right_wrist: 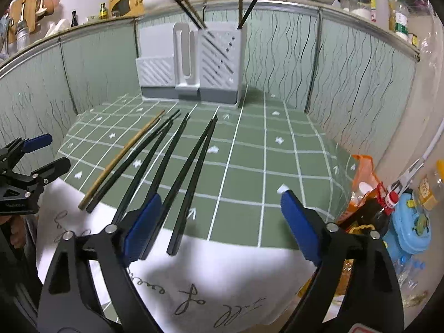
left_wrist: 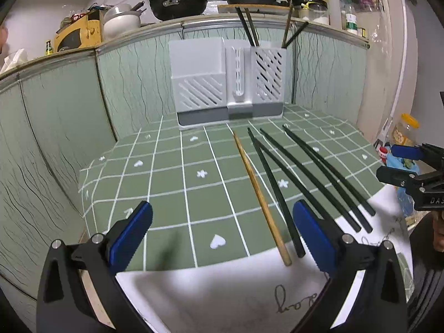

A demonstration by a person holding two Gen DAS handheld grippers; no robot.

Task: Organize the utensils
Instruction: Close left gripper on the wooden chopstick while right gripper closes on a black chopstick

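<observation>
Right tool (right_wrist: 220,223) first: its left pad covers the near end of one black chopstick (right_wrist: 177,172), so whether they touch can't be told. Left tool (left_wrist: 222,234) next, its right pad hiding the near stretch of another black chopstick (left_wrist: 288,177). In the white utensil holder (left_wrist: 226,83), the standing chopsticks (left_wrist: 247,29) vanish behind the slatted wall, lower ends only hinted through the slots. Their tops run out of the right wrist view. Script on the white cloth (left_wrist: 236,291) is cut off by the tool arms, unreadable. Labels on the ledge bottles (left_wrist: 352,20) are too small to read.
</observation>
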